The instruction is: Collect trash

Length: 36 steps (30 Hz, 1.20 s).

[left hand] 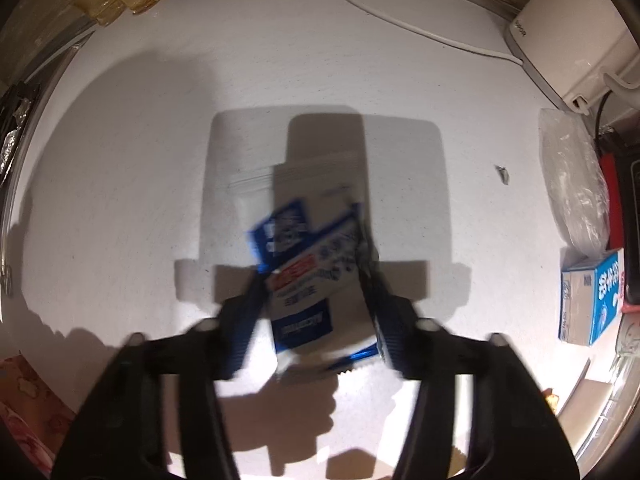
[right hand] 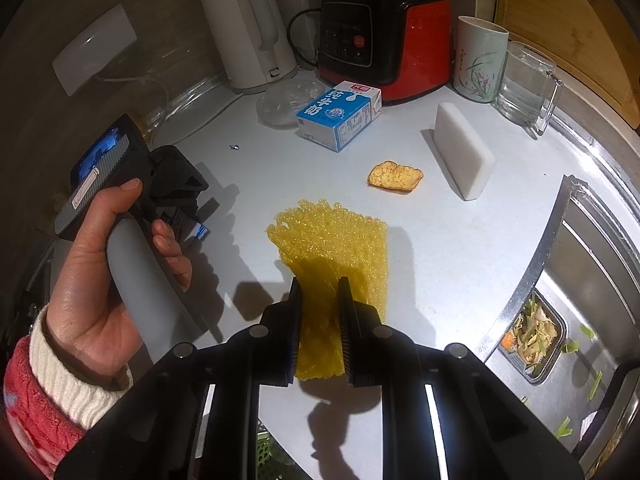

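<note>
Two light, limp scraps are clenched: left hand-held gripper [left hand: 316, 276] pinches a slippery wrapper [left hand: 308, 280] mid-frame, right hand-held gripper [right hand: 320, 300] squeezes soft foam net [right hand: 332, 248] at its bunched lower end.

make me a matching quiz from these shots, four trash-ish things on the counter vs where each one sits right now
Things:
1. yellow foam net
2. blue and white wrapper
3. milk carton
4. orange peel

Places:
A. lying on its side in front of the red blender
B. between the fingers of the left gripper
C. loose on the counter beside the white sponge block
D. pinched in the right gripper

Pairs: 1-D, 2-B, 3-A, 4-C
</note>
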Available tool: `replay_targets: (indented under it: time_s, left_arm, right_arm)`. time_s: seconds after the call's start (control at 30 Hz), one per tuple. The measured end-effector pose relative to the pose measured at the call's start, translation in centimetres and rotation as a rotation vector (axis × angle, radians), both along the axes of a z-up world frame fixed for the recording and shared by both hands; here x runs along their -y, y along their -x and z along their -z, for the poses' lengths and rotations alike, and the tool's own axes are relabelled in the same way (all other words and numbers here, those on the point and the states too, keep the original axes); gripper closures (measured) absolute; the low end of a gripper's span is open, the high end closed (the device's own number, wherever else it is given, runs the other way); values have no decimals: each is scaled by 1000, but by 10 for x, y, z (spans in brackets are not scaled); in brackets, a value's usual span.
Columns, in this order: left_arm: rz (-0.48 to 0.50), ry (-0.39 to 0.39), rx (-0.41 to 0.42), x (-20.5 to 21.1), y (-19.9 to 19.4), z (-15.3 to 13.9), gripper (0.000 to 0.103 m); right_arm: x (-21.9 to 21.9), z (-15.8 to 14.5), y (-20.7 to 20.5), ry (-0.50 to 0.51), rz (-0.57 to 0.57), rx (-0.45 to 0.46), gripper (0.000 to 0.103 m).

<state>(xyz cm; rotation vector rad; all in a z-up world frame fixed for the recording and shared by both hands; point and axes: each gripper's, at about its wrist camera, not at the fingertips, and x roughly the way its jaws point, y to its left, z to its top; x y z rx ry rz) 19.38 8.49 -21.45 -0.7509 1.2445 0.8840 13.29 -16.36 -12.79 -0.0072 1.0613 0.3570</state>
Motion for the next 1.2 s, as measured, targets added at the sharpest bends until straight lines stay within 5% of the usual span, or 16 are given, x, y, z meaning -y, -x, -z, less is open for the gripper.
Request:
replay_targets:
  time_s: [0.27,0.6,0.93,1.2]
  left_arm:
    - [56,-9,14,4,-1,-4,85]
    - [180,-66,95,4,12,-29,89]
    - [429,-112,196,50,84,-80,89]
    - [683,-149,219,83,157,-79,88]
  right_arm:
    - [-2,-1,5,6,5,3,85]
    - [-4,-5,19,-2,11,22,85]
    - [9,-12,77,-31,42,45,85]
    - [24,-9,152,-39,67,50,84]
